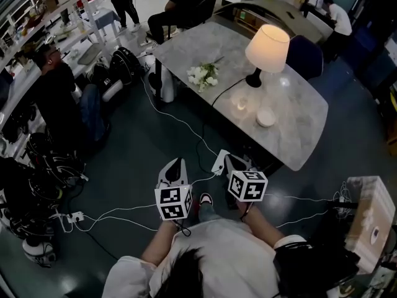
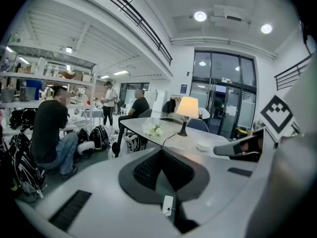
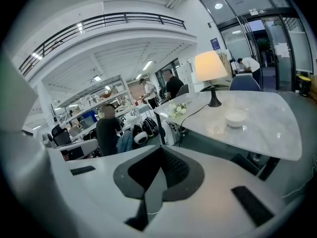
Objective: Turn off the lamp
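Observation:
The lamp (image 1: pixel 267 45) is lit, its white shade glowing on a black stem at the far side of the marble table (image 1: pixel 298 135). Its black cord (image 1: pixel 224 92) runs over the near table edge. The lamp also shows far ahead in the left gripper view (image 2: pixel 187 108) and the right gripper view (image 3: pixel 209 67). My left gripper (image 1: pixel 177 162) and right gripper (image 1: pixel 222 157) hang over the floor, well short of the table. Both point toward it. The left gripper's (image 2: pixel 161 152) jaws meet with nothing between them, and so do the right gripper's (image 3: pixel 161 150).
A white bowl (image 1: pixel 265 117) and a bunch of white flowers (image 1: pixel 203 75) lie on the table. White cables (image 1: pixel 118 213) cross the dark floor. Seated people, bags and chairs line the left and back. A cardboard box (image 1: pixel 370 215) stands at the right.

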{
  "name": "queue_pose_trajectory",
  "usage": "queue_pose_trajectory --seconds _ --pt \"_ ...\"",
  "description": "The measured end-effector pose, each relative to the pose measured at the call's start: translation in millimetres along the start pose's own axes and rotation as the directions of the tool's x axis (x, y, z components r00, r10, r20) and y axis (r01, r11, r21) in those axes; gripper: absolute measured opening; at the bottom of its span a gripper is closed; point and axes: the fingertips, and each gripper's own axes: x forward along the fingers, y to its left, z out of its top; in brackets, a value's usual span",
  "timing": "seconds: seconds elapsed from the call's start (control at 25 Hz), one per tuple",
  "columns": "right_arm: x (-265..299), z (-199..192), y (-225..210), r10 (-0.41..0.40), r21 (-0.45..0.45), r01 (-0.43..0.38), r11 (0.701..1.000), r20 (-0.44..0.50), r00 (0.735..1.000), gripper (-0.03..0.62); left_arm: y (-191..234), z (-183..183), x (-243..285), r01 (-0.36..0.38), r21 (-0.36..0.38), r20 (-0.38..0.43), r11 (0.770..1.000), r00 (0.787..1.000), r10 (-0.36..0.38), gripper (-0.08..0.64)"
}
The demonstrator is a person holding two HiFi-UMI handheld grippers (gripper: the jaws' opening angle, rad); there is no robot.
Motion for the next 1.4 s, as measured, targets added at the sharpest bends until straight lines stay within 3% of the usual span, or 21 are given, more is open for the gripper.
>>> queue_pose_trajectory --seconds 0.48,0.72,0.96,1.12,1.4 --pt "77 74 -44 0.047 -0.051 -0.048 0.998 -0.014 0.999 -0.002 -9 36 104 -0.022 -0.033 0.020 0.999 1.000 0.023 -0.008" --pt "101 96 -59 0.083 -0.029 -0.084 0.996 -0.013 0.996 -0.001 -15 42 133 -0.037 -0.020 -0.013 0.999 0.999 0.036 -0.008" --pt "121 77 -65 0.095 0.039 -0.094 0.995 -0.034 0.995 -0.002 -17 32 141 -0.046 0.038 -0.071 0.998 0.996 0.048 -0.008" --pt "127 59 -67 0.095 0.047 -0.091 0.995 -0.083 0.992 -0.002 -15 19 151 -0.041 0.017 -0.105 0.999 0.994 0.043 -0.008" --pt "140 55 -71 0.045 0.074 -0.039 0.997 -0.090 0.995 -0.001 -16 6 180 0.041 0.023 -0.154 0.999 0.987 -0.037 -0.008"
